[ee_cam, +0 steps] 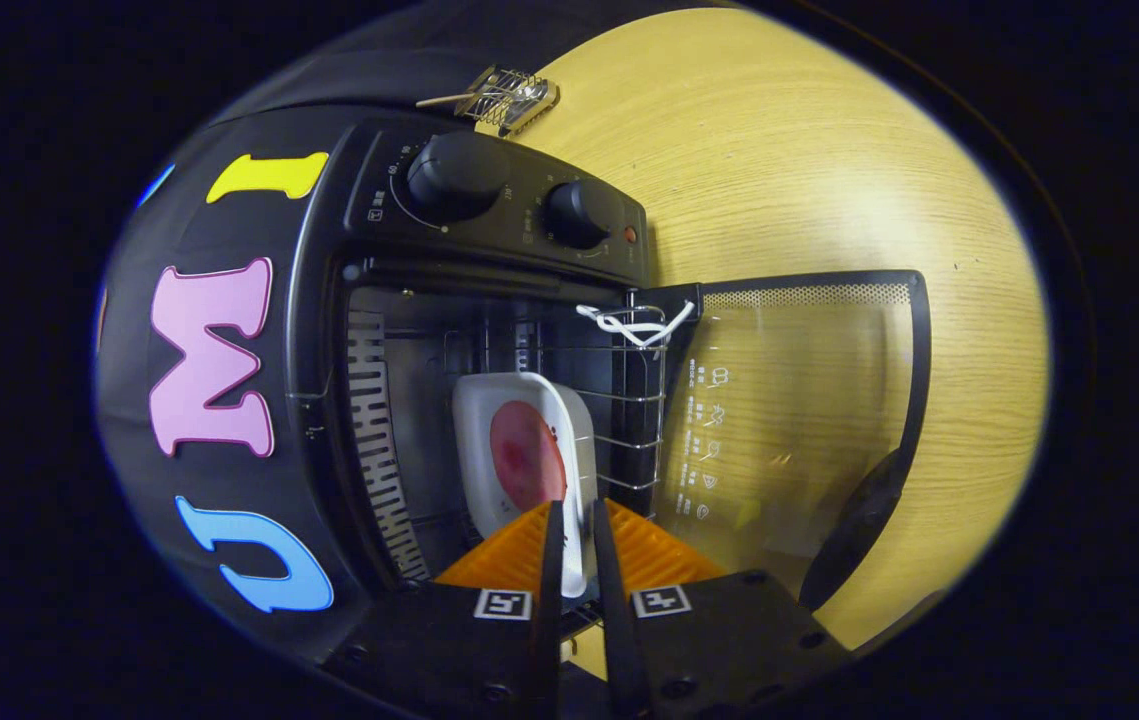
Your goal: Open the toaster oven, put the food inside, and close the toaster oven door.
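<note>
The gripper reaches into the mouth of the toaster oven, its two fingers close together with the rim of a white dish running between them. The near edge of the dish sits in the narrow gap, and both fingers appear to press on it, so the claw looks clenched on the dish's rim. The dish lies inside the oven cavity, on the wire rack, tilted in this view, extending ahead of the fingertips toward the back wall. On it rests a flat, round, reddish piece of food, just beyond the fingertips; what kind of food it is cannot be made out.

The glass door is swung fully open, lying flat toward the wooden table, with its dark handle at its outer edge. A white cord is looped on the front of the rack near the door hinge. Two knobs sit on the control panel; their markings are too small to read. Beyond the oven, on the table, lies a small wire tool, partly hidden by the oven body. The dish's nearest corner is hidden behind the fingers.
</note>
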Tool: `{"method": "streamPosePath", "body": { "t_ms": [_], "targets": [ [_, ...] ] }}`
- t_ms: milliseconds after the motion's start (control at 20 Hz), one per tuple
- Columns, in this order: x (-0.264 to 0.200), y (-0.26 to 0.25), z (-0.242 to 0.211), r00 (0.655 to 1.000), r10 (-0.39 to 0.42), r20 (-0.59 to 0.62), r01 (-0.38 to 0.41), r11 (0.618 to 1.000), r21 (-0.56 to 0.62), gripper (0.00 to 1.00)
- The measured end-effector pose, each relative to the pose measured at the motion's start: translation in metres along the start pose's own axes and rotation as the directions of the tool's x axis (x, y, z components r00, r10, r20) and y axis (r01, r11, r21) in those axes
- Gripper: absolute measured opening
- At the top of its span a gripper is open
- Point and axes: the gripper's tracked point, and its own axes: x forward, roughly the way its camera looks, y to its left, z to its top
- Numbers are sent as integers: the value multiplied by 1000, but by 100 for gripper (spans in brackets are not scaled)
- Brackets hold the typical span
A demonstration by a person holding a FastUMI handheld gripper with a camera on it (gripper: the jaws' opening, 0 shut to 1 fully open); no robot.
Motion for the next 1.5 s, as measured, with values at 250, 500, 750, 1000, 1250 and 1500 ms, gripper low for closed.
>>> {"method": "streamPosePath", "body": {
  "t_ms": [250, 500, 750, 1000, 1250, 1500],
  "targets": [
    [-31, 0, -13, 995, 16, -94, -20, 999, -43, 79],
    [-88, 17, -30, 970, 73, -233, -132, 959, -250, 99],
    [-150, 36, -40, 947, 120, -299, -289, 728, -621, 98],
    [-168, 8, -47, 954, 65, -292, -296, 358, -886, 98],
    [-149, -71, -48, 953, -167, -251, -221, 181, -958, 98],
    [-106, -141, -29, 937, -326, -130, -133, 13, -991, 99]
  ]
}}
